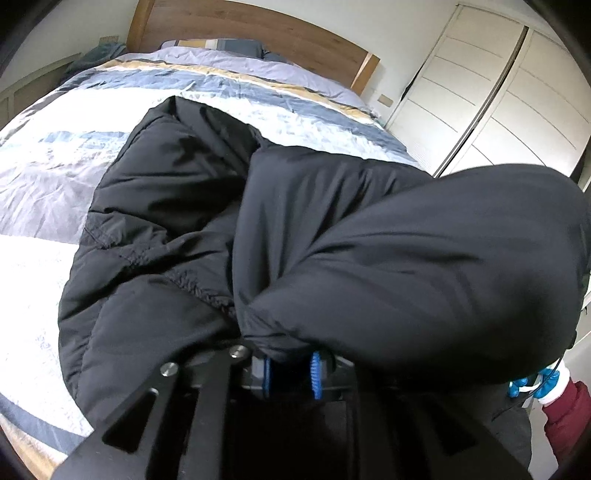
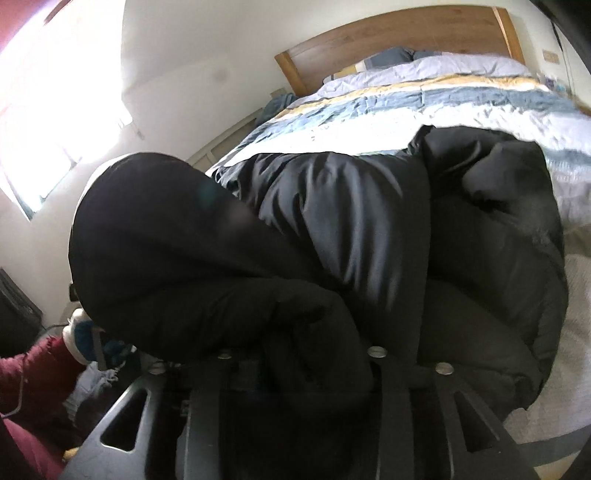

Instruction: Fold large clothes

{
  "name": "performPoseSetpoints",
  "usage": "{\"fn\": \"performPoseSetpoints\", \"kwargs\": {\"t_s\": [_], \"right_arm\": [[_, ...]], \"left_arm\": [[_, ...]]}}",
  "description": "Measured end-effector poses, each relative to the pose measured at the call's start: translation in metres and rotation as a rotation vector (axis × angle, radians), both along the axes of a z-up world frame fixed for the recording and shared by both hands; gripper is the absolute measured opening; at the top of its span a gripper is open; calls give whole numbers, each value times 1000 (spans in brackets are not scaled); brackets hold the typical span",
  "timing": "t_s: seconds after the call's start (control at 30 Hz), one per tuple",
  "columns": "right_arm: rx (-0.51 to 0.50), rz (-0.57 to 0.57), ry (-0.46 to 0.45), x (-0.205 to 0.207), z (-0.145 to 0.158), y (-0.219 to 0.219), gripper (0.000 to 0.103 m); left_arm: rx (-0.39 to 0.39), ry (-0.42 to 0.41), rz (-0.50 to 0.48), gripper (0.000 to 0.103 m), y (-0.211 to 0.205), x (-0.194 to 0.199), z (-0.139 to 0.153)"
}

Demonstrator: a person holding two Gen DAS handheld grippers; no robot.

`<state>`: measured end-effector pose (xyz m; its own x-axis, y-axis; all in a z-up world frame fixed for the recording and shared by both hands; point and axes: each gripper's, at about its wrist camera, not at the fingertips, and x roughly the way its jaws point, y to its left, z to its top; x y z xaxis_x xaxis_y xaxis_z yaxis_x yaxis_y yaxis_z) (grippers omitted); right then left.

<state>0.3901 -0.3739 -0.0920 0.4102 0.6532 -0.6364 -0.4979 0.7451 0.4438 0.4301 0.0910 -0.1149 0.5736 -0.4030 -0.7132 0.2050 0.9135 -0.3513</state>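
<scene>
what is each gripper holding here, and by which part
left fingers pinch a bunched fold at the black jacket's near edge; right gripper's fingers are hidden under it, cannot tell

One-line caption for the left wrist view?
Left gripper pinches a fold of black puffer jacket over the striped duvet.

The black jacket [image 1: 177, 206] bulked over the foot half of the bed [image 1: 44, 177], and its puffed folds rose right before both grippers, blocking the way straight ahead. Toward the headboard [image 1: 236, 26] the striped quilt lay bare, as did the strip along the bed's left edge. The wardrobe [image 1: 491, 92] stood close beside the right edge.
</scene>
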Motion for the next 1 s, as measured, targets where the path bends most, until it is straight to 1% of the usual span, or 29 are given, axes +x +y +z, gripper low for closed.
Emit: {"fn": "performPoseSetpoints", "kwargs": {"t_s": [0.13,0.2,0.27,0.33,0.43,0.8,0.87,1.0], "right_arm": [[-55,13,-14,-5,5,5,47],[-78,19,-21,-8,7,6,54],[-96,27,-26,-11,9,6,59],[-109,31,-31,-19,9,2,59],[-117,31,-34,-22,10,-1,60],[-144,17,-37,-44,16,-13,63],[-142,8,-33,-50,16,-16,64],[-140,-10,-22,-63,17,-28,64]], "left_arm": [[14,-3,2,20,-3,-16,7],[23,-1,5,22,-2,-21,11],[29,-3,4,25,-1,-27,15],[32,-3,2,29,-2,-32,15],[46,5,-4,31,-3,-41,16],[3,56,-6,35,3,-82,18],[-11,61,-11,35,5,-94,20],[-11,62,-11,36,11,-112,29]]}}
